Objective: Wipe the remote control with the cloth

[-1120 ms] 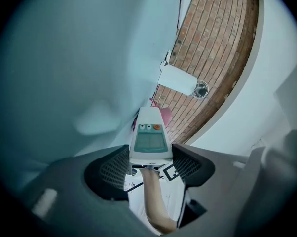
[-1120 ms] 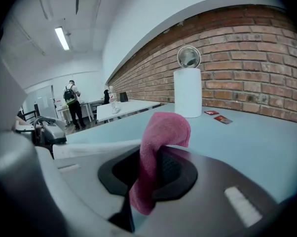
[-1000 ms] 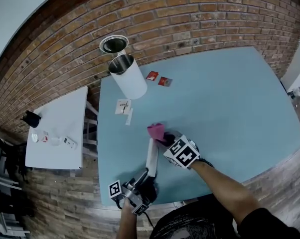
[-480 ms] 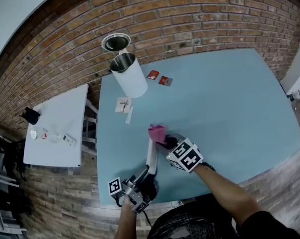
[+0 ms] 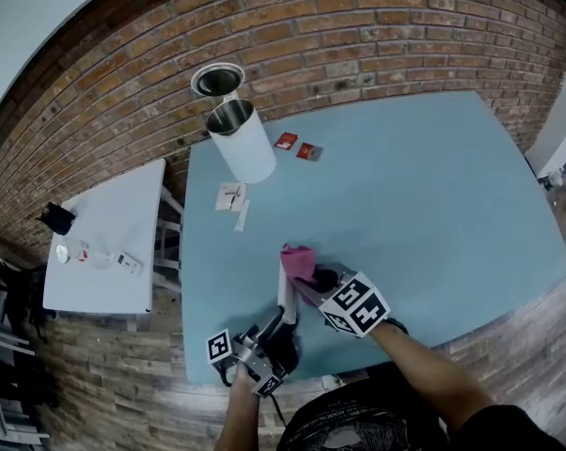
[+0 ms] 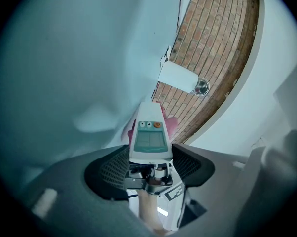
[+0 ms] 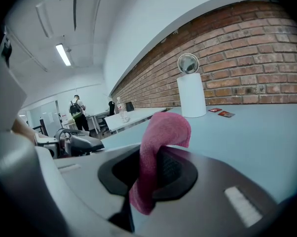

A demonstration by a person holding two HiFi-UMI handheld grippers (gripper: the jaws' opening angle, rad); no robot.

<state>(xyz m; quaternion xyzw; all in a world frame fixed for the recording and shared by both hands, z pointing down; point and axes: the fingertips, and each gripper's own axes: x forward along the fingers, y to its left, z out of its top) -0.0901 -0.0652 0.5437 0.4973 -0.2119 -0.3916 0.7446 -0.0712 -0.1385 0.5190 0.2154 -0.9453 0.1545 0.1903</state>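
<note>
The middle of the head view is filled by the blue table point(image 5: 433, 205), and the white canister point(image 5: 243, 144) is stood at its upper left corner. Down at lower centre the left gripper point(image 5: 279, 325) is closed on the near end of the remote control point(image 5: 285, 299), which is pointed up the frame. Just to the right, the right gripper point(image 5: 309, 278) is clamped on the pink cloth point(image 5: 295, 256), and the cloth is held at the remote's far tip

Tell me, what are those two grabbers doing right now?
Left gripper shut on remote, held off the table. Right gripper shut on cloth, cloth at remote's far end. Bin well clear.
</note>
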